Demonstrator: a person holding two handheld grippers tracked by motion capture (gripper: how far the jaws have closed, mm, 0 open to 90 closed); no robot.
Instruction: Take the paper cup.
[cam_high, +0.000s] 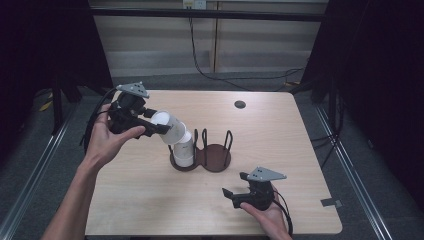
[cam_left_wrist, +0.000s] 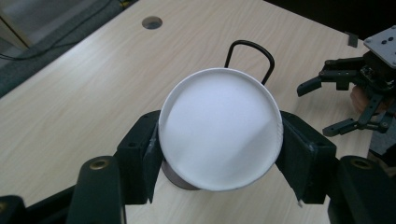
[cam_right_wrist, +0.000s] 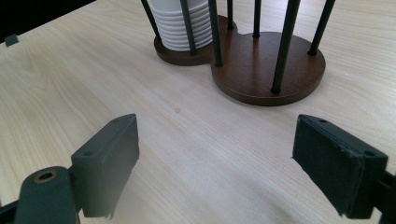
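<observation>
Overhead arrangement of a light wooden table (cam_high: 150, 200) bearing a dark brown two-ring cup holder (cam_high: 204, 156) with black upright wire loops. The left ring of the holder contains a stack of white cups (cam_high: 184, 151), whose ribbed rims appear behind the black rods in the right gripper view (cam_right_wrist: 180, 23); the right ring (cam_right_wrist: 275, 70) shows its bare wooden base. The left tongs (cam_high: 159, 125), held in the person's left hand (cam_high: 107, 140) above the left part of the table, are closed on a white cup (cam_high: 167, 127), one jaw pressing each side of its wall. The cup is tilted, its open mouth turned toward the gripper's camera, so that in the left gripper view its round rim and white interior (cam_left_wrist: 219, 128) sit between the two black jaws, with a wire loop (cam_left_wrist: 250, 53) of the holder rising behind it. The held cup hangs just above and to the left of the stack; whether it touches the stack cannot be told. The right tongs (cam_high: 234, 196), held in the person's right hand (cam_high: 270, 217) near the front right edge of the table, are spread wide with nothing between them and point toward the holder; the right gripper view shows bare wood between the jaws. A small dark round hole (cam_high: 240, 104) lies in the table near its far edge.
</observation>
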